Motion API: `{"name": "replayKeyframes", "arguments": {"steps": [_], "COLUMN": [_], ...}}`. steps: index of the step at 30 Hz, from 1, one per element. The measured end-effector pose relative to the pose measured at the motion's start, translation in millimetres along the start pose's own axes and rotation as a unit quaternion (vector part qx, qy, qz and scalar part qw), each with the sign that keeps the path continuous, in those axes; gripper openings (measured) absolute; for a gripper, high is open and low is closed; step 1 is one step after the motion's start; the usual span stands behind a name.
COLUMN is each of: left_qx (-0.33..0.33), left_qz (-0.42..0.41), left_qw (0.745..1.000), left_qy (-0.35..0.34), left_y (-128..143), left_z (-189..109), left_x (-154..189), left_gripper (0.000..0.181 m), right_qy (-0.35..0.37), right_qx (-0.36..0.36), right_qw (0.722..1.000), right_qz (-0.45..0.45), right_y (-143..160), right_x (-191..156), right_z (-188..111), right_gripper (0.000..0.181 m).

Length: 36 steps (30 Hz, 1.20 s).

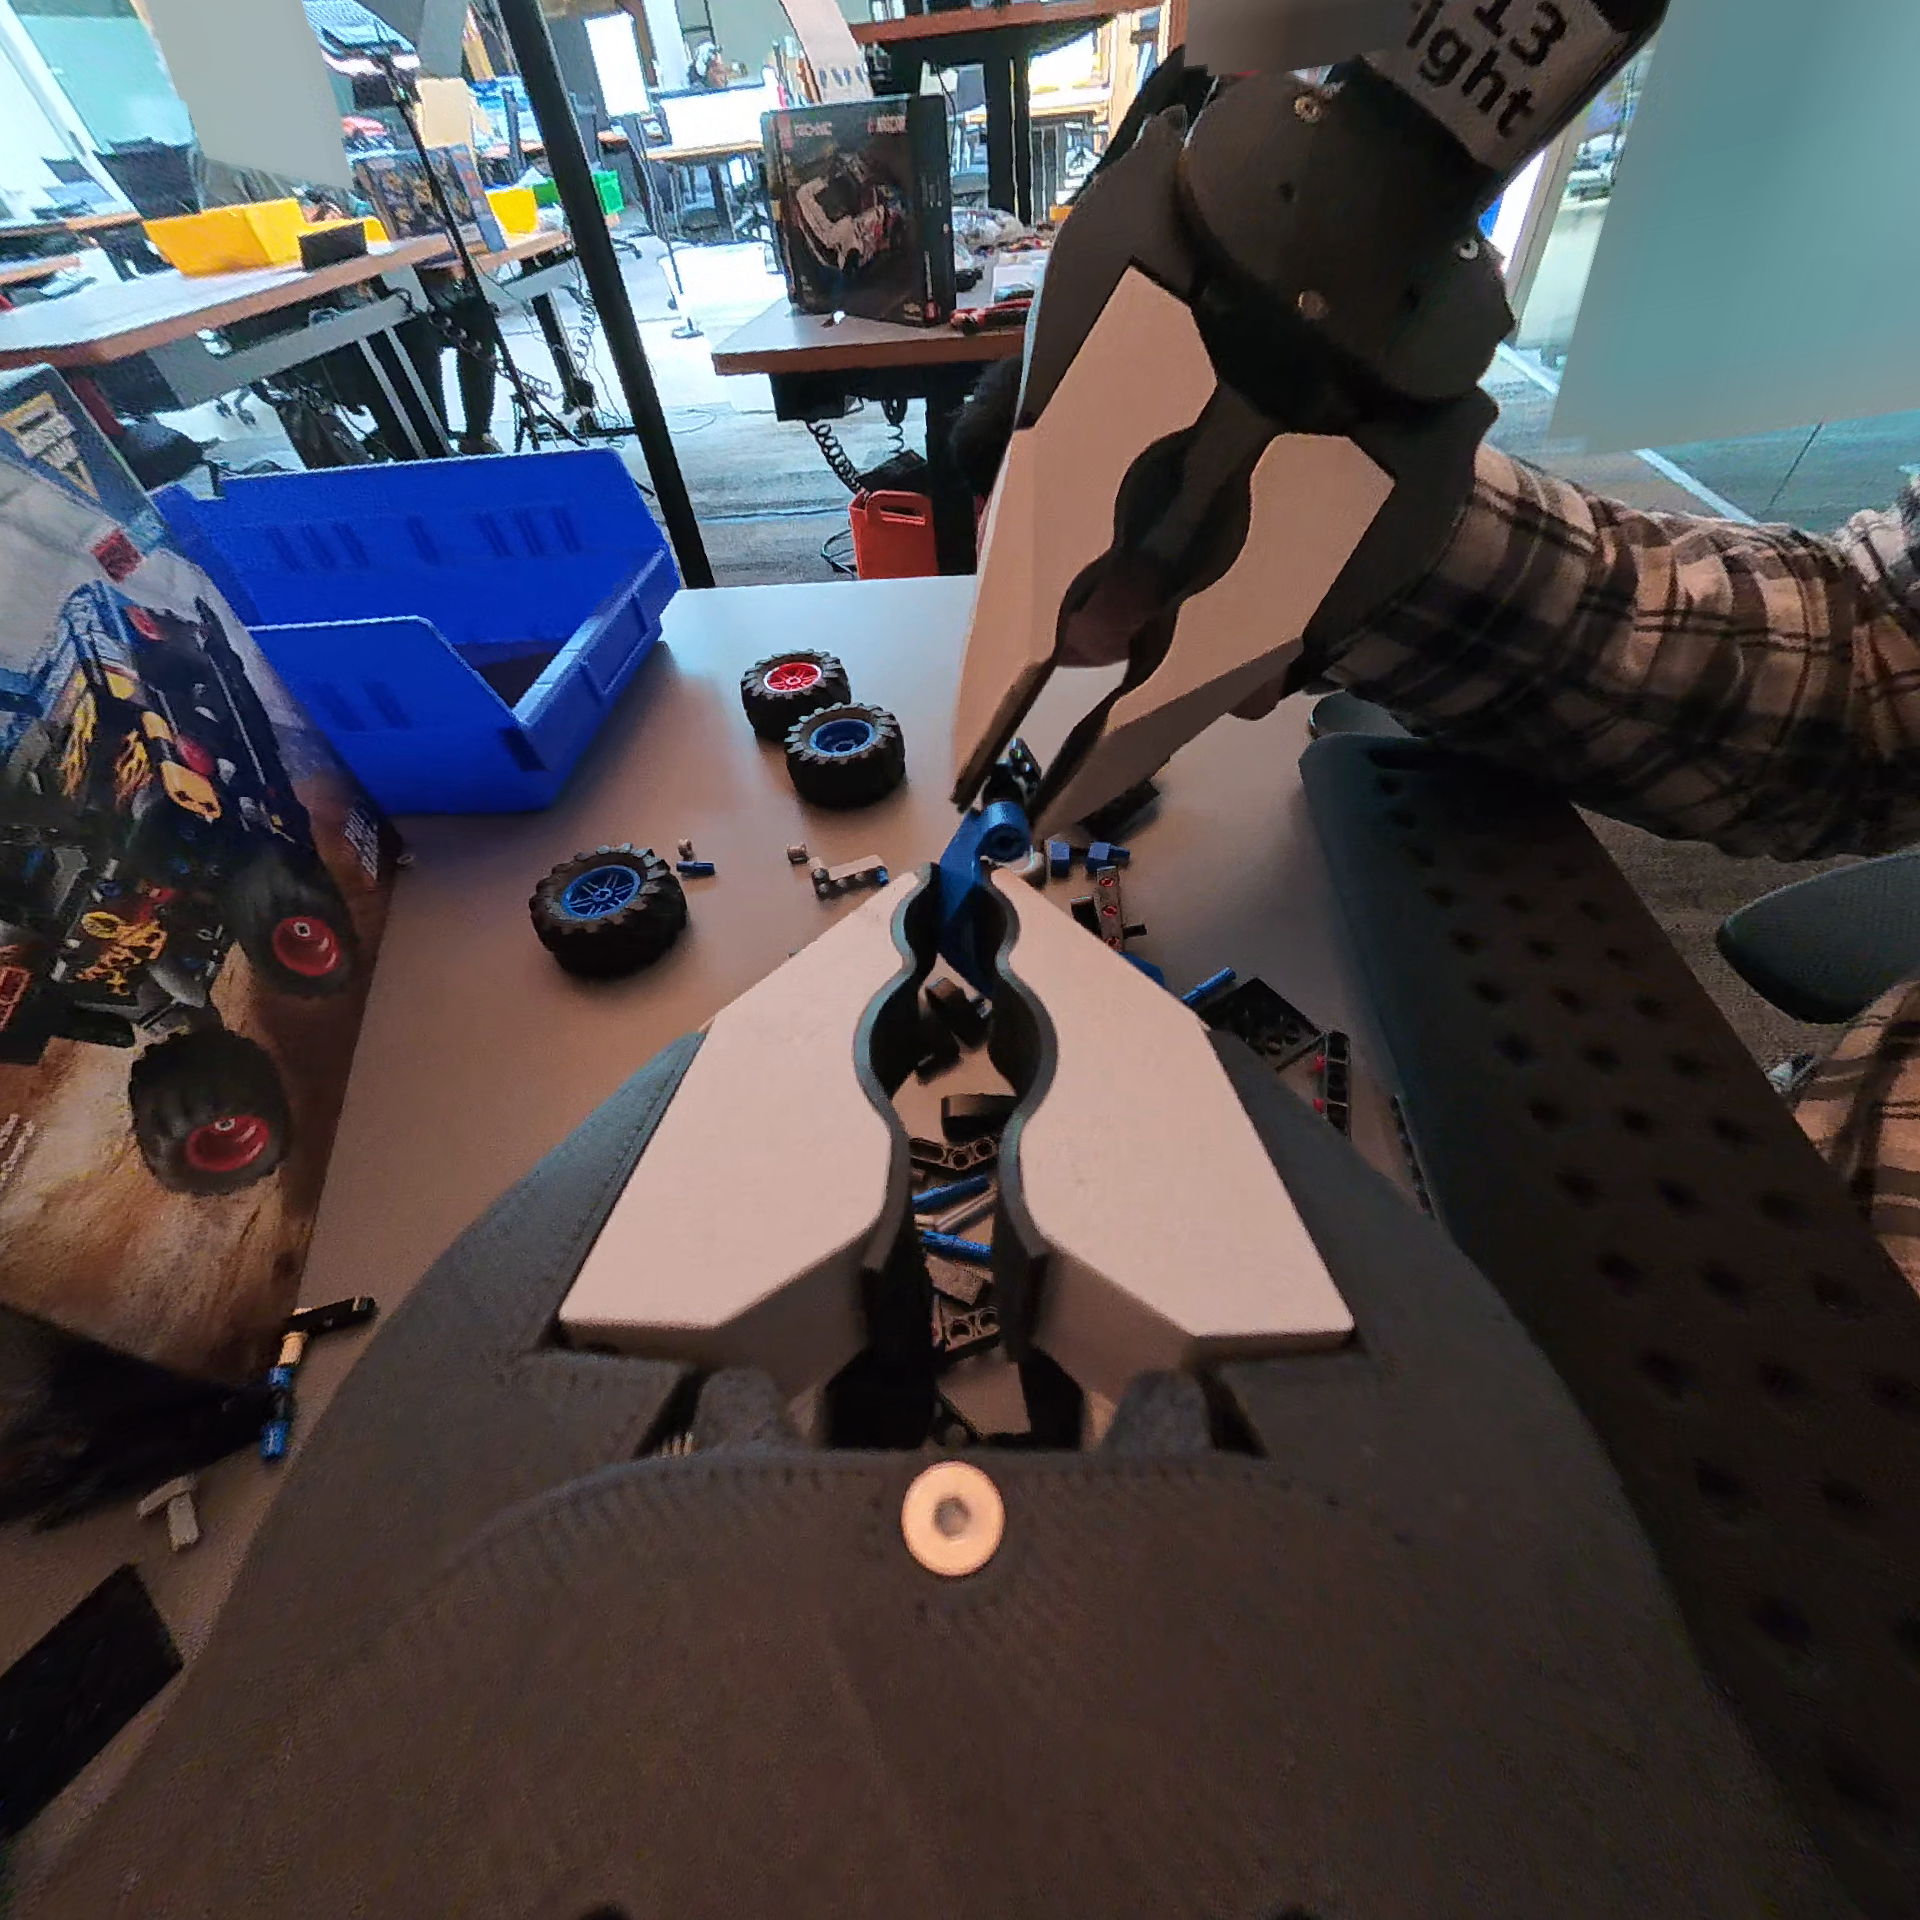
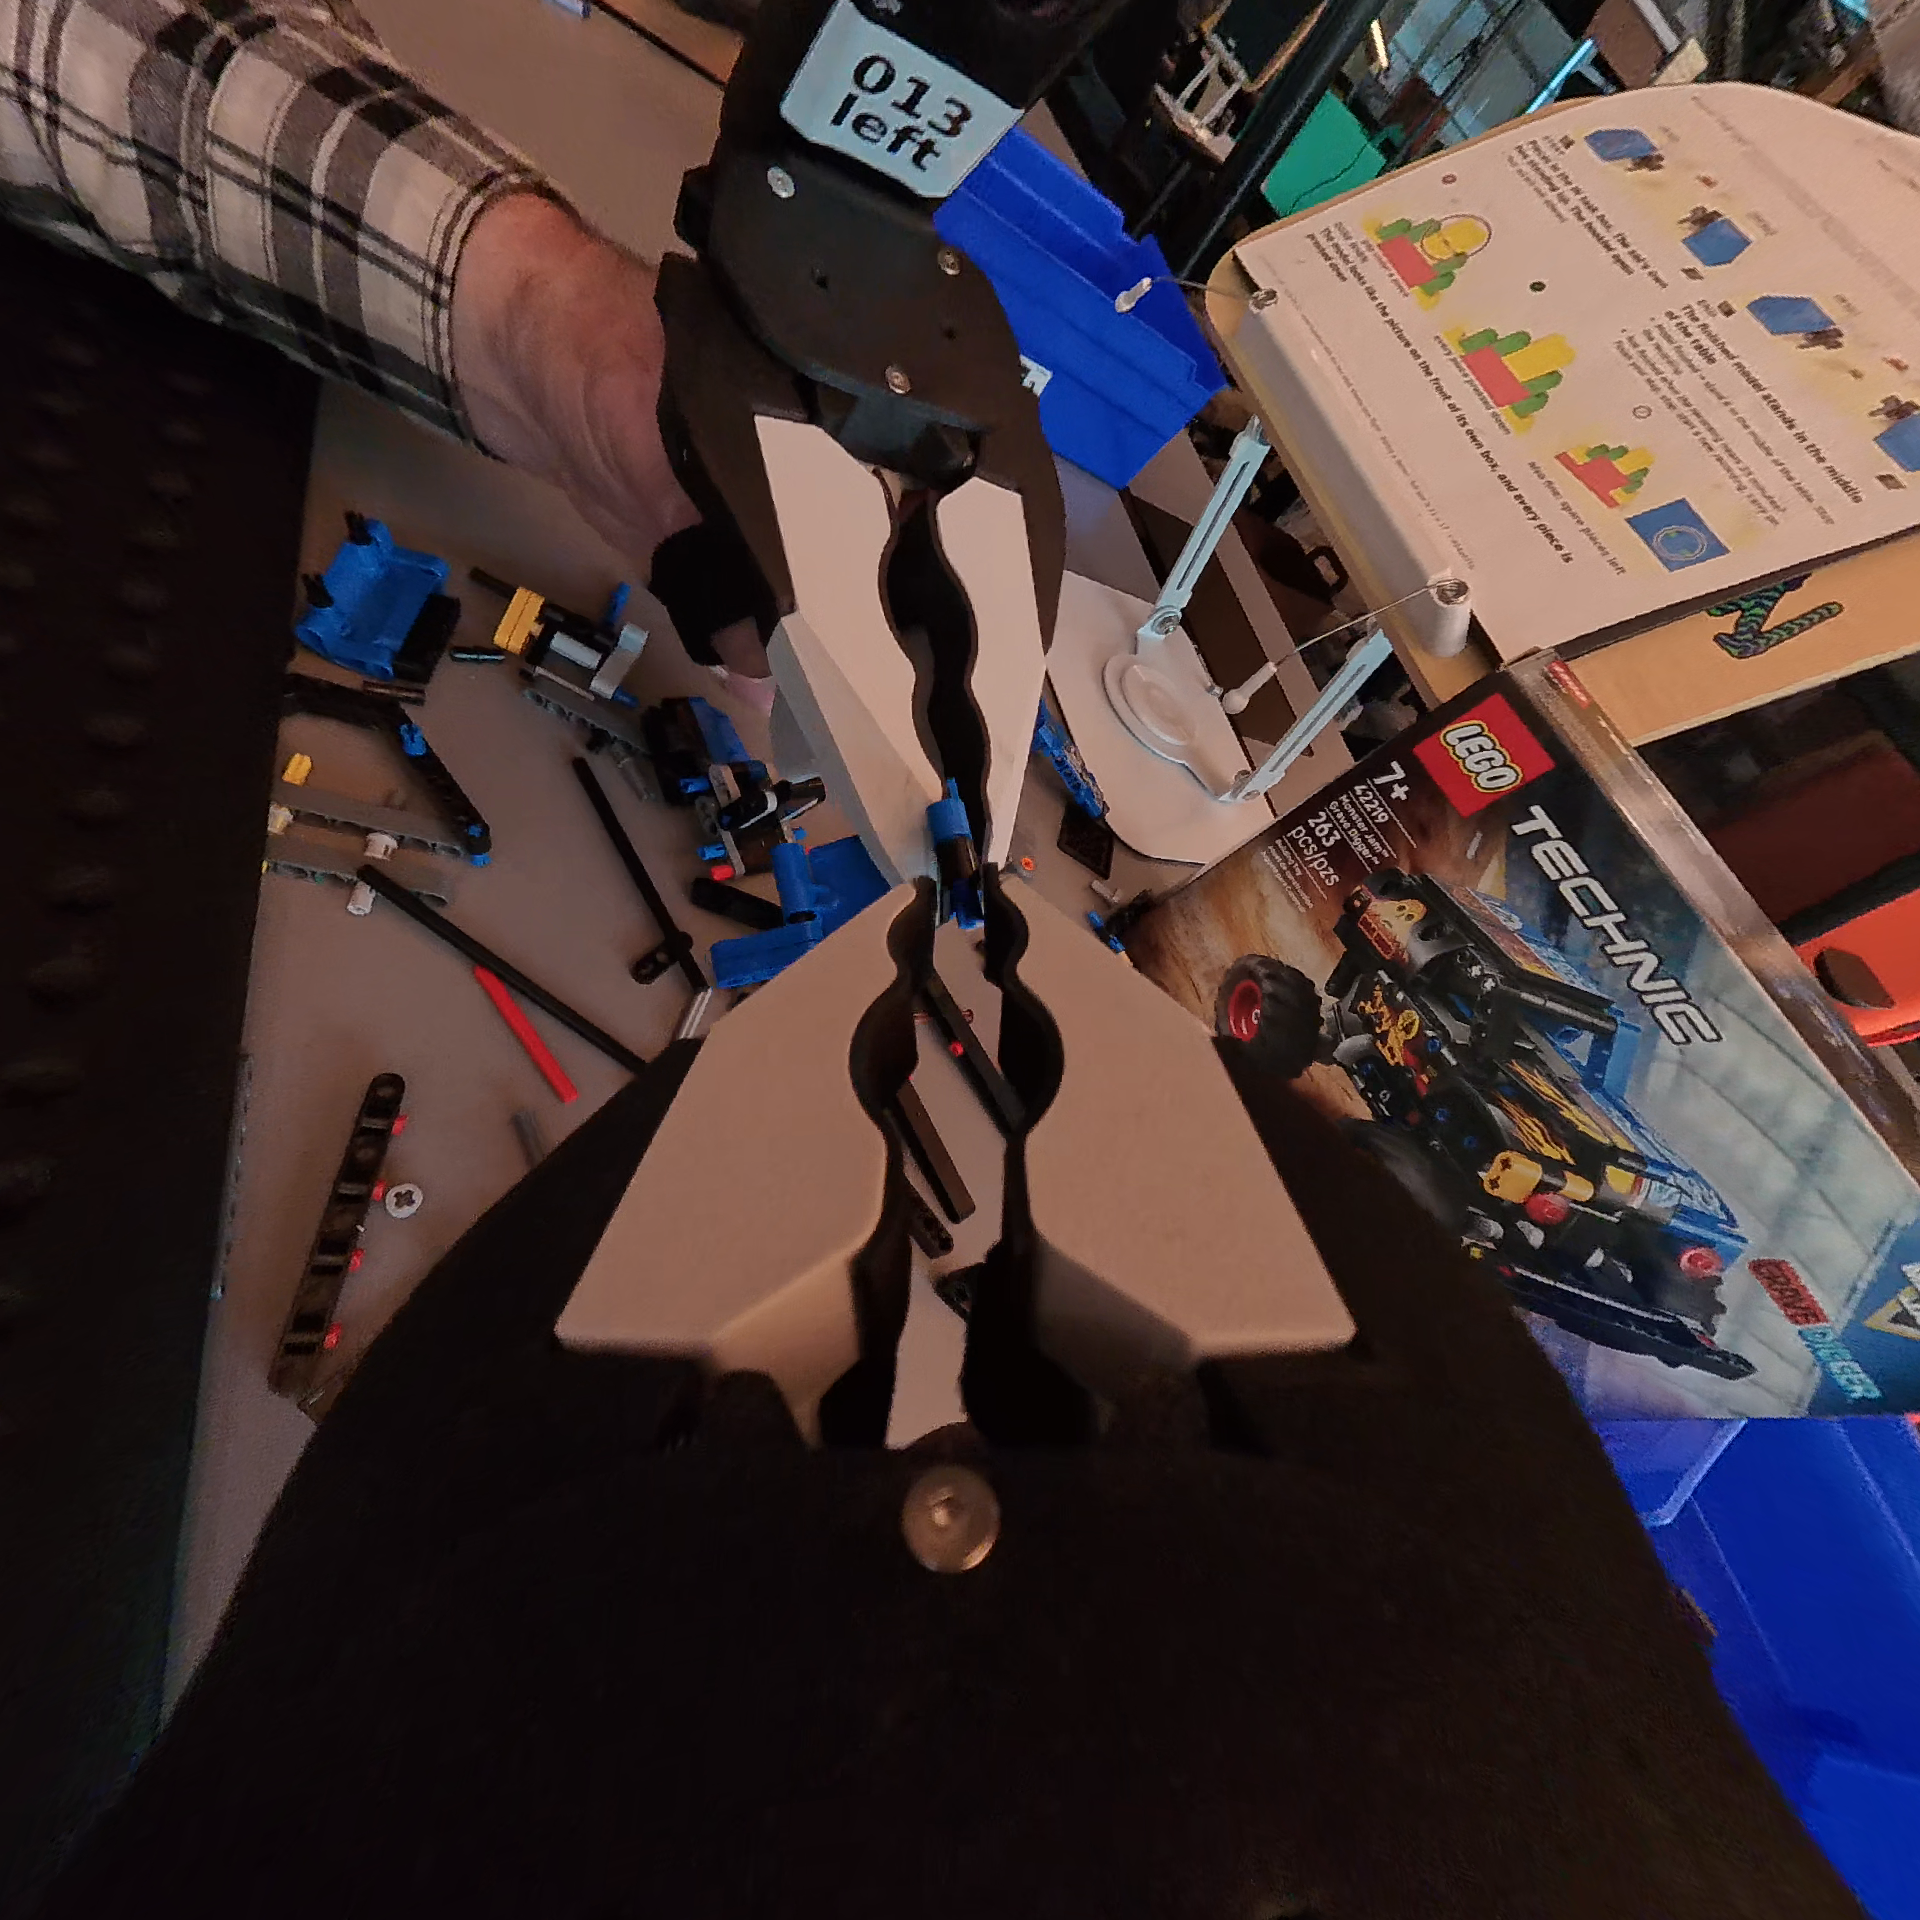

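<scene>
Together, the left gripper (image 1: 958, 883) and right gripper (image 1: 1003, 805) pinch narrowly on one small blue plastic angled connector piece (image 1: 971, 873), near three black rubber toy wheels (image 1: 608, 906) on the grey tabletop (image 1: 468, 1039).

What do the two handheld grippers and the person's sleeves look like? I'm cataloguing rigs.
Both grippers, left gripper and right gripper, have black textured bodies, a silver centre screw, and pale wedge-shaped fingers edged with wavy black inner pads. Each carries a white label with black writing. The sleeves are black-and-white plaid.
</scene>
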State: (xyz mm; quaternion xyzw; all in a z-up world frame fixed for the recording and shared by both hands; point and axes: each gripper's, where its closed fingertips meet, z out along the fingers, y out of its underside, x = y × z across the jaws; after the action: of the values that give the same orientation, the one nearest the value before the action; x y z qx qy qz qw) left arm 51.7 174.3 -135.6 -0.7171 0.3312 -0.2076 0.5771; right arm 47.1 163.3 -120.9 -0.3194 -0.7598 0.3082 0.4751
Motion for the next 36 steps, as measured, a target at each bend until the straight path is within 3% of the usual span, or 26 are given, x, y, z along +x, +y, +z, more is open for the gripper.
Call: {"name": "replayKeyframes", "arguments": {"steps": [1, 14, 16, 18, 20, 24, 29, 33, 36], "left_qx": [0.002, 0.014, 0.084, 0.104, 0.068, 0.030, 0.004, 0.007, 0.017], "left_qz": [-0.007, -0.018, -0.063, -0.052, -0.053, -0.058, -0.044, -0.032, -0.034], "left_qw": [1.000, 0.998, 0.994, 0.993, 0.996, 0.998, 0.999, 0.999, 0.999], "left_qy": [0.007, 0.052, 0.028, 0.011, 0.018, 0.011, 0.005, 0.007, 0.007], "left_y": [0.2, 1.6, -18.4, -31.9, -17.3, 4.0, 18.5, 17.3, 12.3], "left_z": [-0.6, -11.1, -36.2, -58.9, -52.7, -42.1, -32.5, -27.5, -25.0], "left_x": [0.7, 12.0, -9.2, -18.6, -15.1, -20.6, -19.6, -14.5, -11.8], "left_gripper": [0.003, 0.002, 0.001, 0.002, 0.002, 0.002, 0.002, 0.003, 0.003], "right_qy": [0.001, -0.007, 0.032, 0.012, -0.012, -0.069, -0.116, -0.109, -0.096], "right_qx": [0.004, 0.005, -0.029, -0.024, -0.074, -0.077, -0.122, -0.032, -0.009], "right_qw": [1.000, 1.000, 0.999, 1.000, 0.997, 0.993, 0.982, 0.985, 0.989], "right_qz": [0.004, -0.030, -0.028, 0.012, -0.003, 0.049, 0.084, 0.127, 0.110], "right_y": [0.4, -1.7, 15.4, 27.9, 47.0, 54.6, 78.8, 41.8, 25.3], "right_x": [0.9, -11.4, 3.9, 1.3, -9.1, -22.2, -46.1, -34.6, -31.6], "right_z": [-1.2, -3.0, -10.6, -9.8, 4.8, 17.2, 35.0, 31.2, 33.1], "right_gripper": [0.005, 0.001, 0.001, 0.001, 0.002, 0.003, 0.031, 0.015, 0.011]}}
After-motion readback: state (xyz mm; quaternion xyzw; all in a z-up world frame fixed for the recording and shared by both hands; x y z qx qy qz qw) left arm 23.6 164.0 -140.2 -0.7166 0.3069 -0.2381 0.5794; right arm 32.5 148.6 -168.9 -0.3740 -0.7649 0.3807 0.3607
